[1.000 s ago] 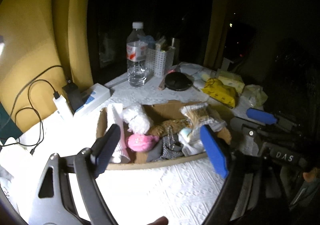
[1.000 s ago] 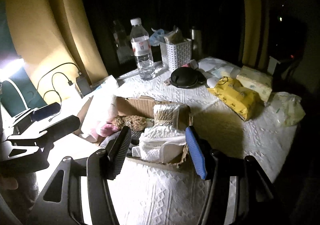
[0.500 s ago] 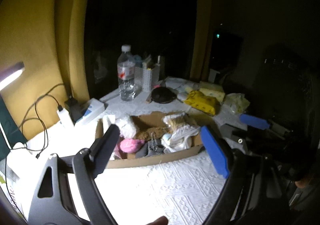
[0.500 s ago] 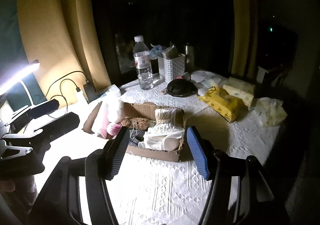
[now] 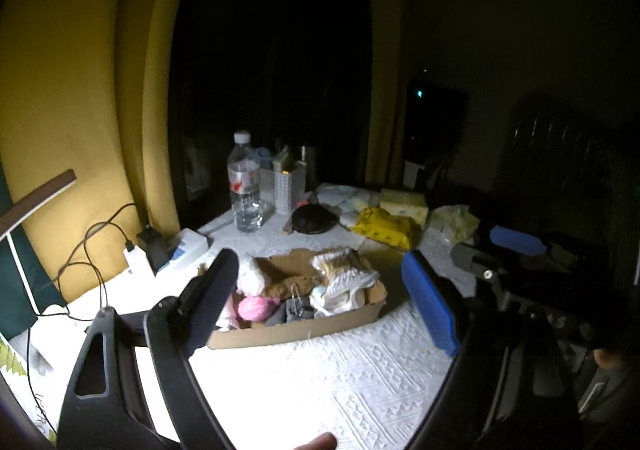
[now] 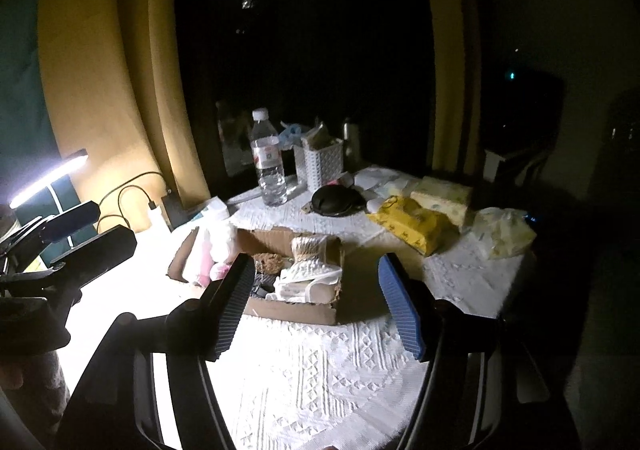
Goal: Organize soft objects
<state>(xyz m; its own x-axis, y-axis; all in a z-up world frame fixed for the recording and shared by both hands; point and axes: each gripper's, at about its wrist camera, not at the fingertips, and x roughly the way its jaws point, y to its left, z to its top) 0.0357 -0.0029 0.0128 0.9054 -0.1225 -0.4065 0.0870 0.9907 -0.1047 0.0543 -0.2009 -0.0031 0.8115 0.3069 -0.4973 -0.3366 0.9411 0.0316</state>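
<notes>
A shallow cardboard box [image 5: 304,330] sits mid-table, also in the right wrist view [image 6: 296,312]. It holds soft things: a pink ball [image 5: 254,308], a white fluffy piece [image 5: 250,276], a brown plush [image 5: 294,286], grey cloth [image 5: 290,312] and white folded cloth [image 5: 346,288]. My left gripper [image 5: 320,302] is open and empty, held back from the box. My right gripper [image 6: 316,302] is open and empty, also back from the box and above the tablecloth.
Behind the box stand a water bottle [image 6: 269,166], a white basket [image 6: 324,164], a black round case [image 6: 336,201], yellow tissue packs [image 6: 412,224] and a plastic bag [image 6: 502,236]. Chargers and cables [image 5: 136,254] lie at the left. A lit lamp [image 6: 48,178] is at far left.
Both grippers have pulled back and up from the box, which now looks smaller and farther. Both stay open and empty.
</notes>
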